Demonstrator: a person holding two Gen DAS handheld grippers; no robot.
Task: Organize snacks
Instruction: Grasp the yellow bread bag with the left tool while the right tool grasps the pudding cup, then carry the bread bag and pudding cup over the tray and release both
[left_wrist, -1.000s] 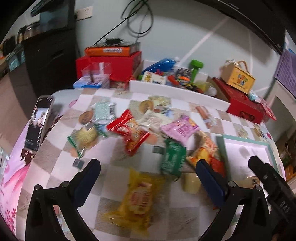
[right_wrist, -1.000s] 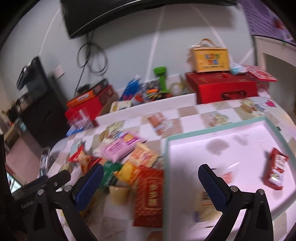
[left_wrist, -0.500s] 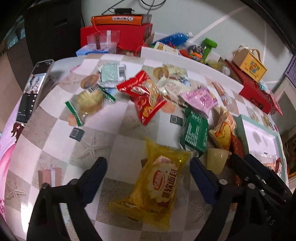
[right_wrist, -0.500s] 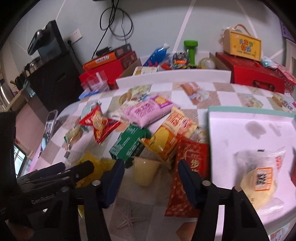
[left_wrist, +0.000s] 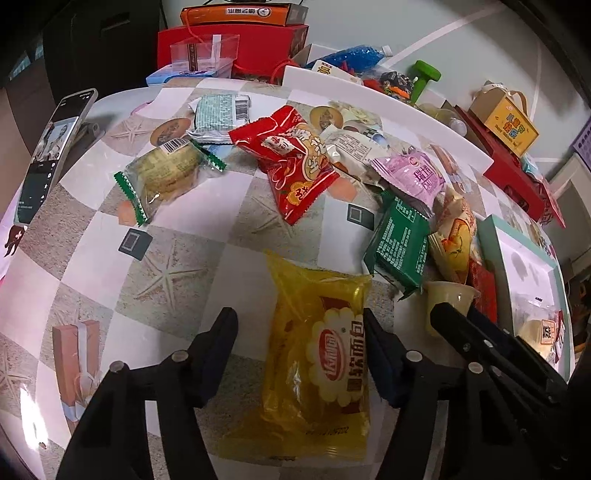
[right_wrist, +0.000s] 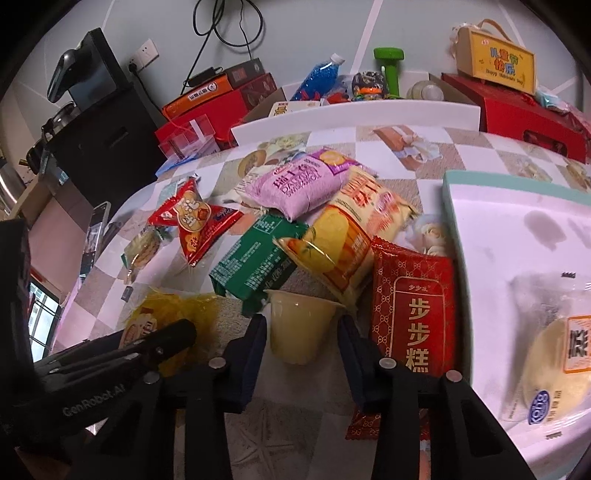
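Observation:
My left gripper (left_wrist: 299, 328) is open, its jaws on either side of a yellow bread packet (left_wrist: 319, 343) that lies flat on the table; the right jaw touches the packet's edge. My right gripper (right_wrist: 303, 332) is open around a small yellow pudding cup (right_wrist: 301, 328) lying on its side; both jaws are close to it. A red cake packet (right_wrist: 412, 314) lies just right of the cup. The white tray with a teal rim (right_wrist: 491, 192) holds a clear bread packet (right_wrist: 554, 350). Red, green, pink and yellow snack packets are piled behind the cup.
A phone (left_wrist: 51, 155) leans at the table's left edge. Red boxes (left_wrist: 236, 40), a white board (left_wrist: 384, 107), a blue bottle (right_wrist: 321, 75), a green dumbbell (right_wrist: 388, 66) and a yellow gift box (right_wrist: 495, 61) crowd the back. The left gripper's arm (right_wrist: 110, 358) lies beside my right gripper.
Both grippers have come down and forward to the table. The left jaws have narrowed around the yellow bread packet, the right jaws around the pudding cup.

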